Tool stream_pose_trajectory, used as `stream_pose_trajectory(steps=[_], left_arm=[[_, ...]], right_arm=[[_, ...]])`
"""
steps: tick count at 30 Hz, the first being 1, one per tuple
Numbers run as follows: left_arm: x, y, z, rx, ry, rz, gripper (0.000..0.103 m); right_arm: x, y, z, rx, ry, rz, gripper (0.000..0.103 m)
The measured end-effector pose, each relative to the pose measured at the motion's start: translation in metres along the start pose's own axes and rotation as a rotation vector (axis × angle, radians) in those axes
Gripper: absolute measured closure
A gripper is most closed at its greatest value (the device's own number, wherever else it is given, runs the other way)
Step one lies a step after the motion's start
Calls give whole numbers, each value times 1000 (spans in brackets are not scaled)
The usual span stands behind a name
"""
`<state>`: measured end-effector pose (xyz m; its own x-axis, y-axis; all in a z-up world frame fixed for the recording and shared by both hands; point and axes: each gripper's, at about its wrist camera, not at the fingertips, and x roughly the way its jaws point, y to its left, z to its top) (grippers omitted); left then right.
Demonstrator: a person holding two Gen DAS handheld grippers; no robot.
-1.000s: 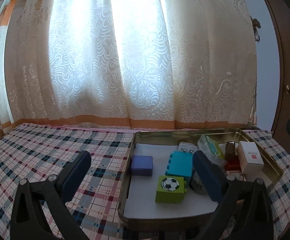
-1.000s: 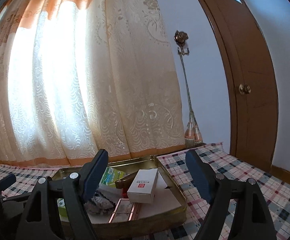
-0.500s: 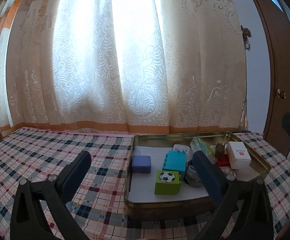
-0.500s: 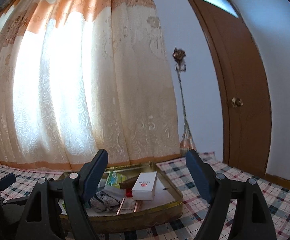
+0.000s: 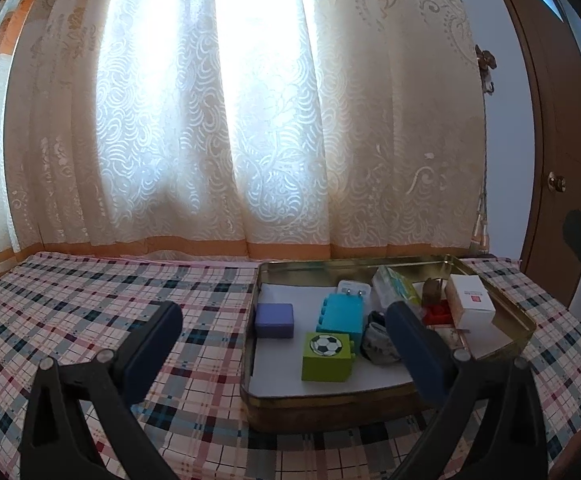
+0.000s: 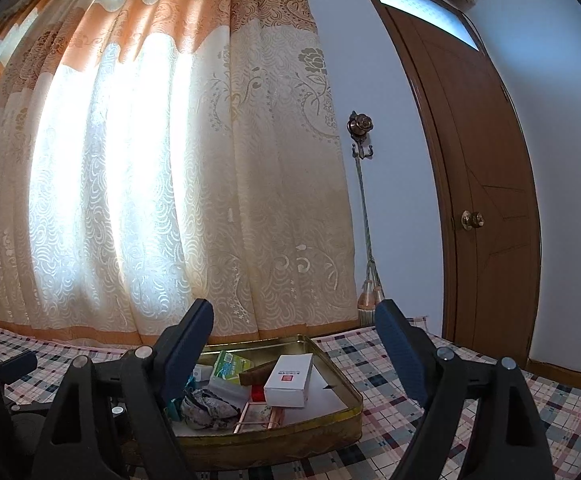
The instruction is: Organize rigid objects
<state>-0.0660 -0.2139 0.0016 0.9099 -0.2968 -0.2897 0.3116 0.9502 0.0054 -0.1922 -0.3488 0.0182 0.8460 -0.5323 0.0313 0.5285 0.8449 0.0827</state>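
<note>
A gold metal tin (image 5: 330,402) stands on the plaid cloth and holds a purple block (image 5: 274,320), a cyan brick (image 5: 340,316), a green soccer-ball block (image 5: 326,357), a white charger (image 5: 354,289), a tissue pack (image 5: 394,288), a crumpled wrapper (image 5: 376,344), a red brick (image 5: 438,314) and a white box (image 5: 470,300). My left gripper (image 5: 282,340) is open and empty, held back above the tin's near edge. My right gripper (image 6: 294,332) is open and empty, above the tin (image 6: 330,420) with the white box (image 6: 290,379) below it.
The plaid tablecloth (image 5: 90,304) spreads left of the tin. A lace curtain (image 5: 230,120) hangs right behind the table. A brown door (image 6: 490,200) with a knob and a curtain tie-back hook (image 6: 360,128) stand to the right.
Both grippers have pulled back and tilted up, so the tin looks smaller and lower in both views. Both stay open and empty. The objects in the tin have not moved.
</note>
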Motion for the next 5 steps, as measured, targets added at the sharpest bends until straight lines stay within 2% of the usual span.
stream_pose_trajectory(steps=[5], left_arm=[[1,1,0,-6,6,-1,0]], right_arm=[[1,-1,0,1,7,-8,18]])
